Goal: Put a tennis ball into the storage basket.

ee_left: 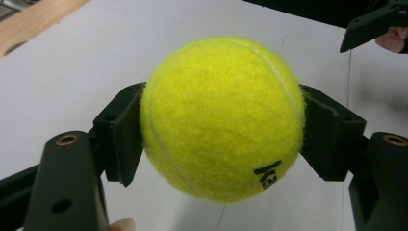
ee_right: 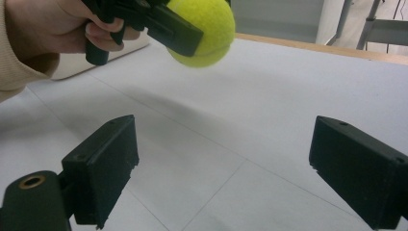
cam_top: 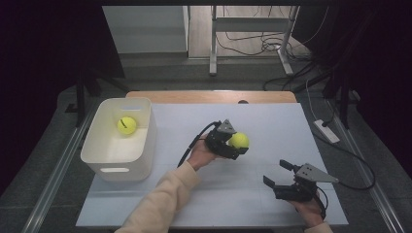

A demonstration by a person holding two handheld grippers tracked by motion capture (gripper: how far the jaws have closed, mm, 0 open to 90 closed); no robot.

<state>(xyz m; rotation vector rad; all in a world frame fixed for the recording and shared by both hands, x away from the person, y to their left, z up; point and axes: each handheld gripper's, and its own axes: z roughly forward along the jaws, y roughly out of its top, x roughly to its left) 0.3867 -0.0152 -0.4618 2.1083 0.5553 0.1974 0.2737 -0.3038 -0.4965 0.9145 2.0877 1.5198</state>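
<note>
White sheeting covers the surface (cam_top: 272, 121), its wooden far edge showing, with grey floor and trailing cables beyond. At the centre of the high view, the left gripper (cam_top: 238, 145) holds a yellow tennis ball (cam_top: 239, 140) clear of the sheet; the left gripper view shows the two black jaws pressed against opposite sides of the ball (ee_left: 222, 118), with black lettering at the ball's lower right. The right gripper view shows the same ball (ee_right: 204, 29) raised above the surface, in the grip of the left gripper held by a hand in a cream sleeve. The right gripper (cam_top: 278, 174) rests low near the front right of the surface, well apart from the ball, its jaws spread wide with nothing between them. A white bin (cam_top: 148, 141) stands at the left of the surface, and a second tennis ball (cam_top: 127, 125) lies inside it.
</note>
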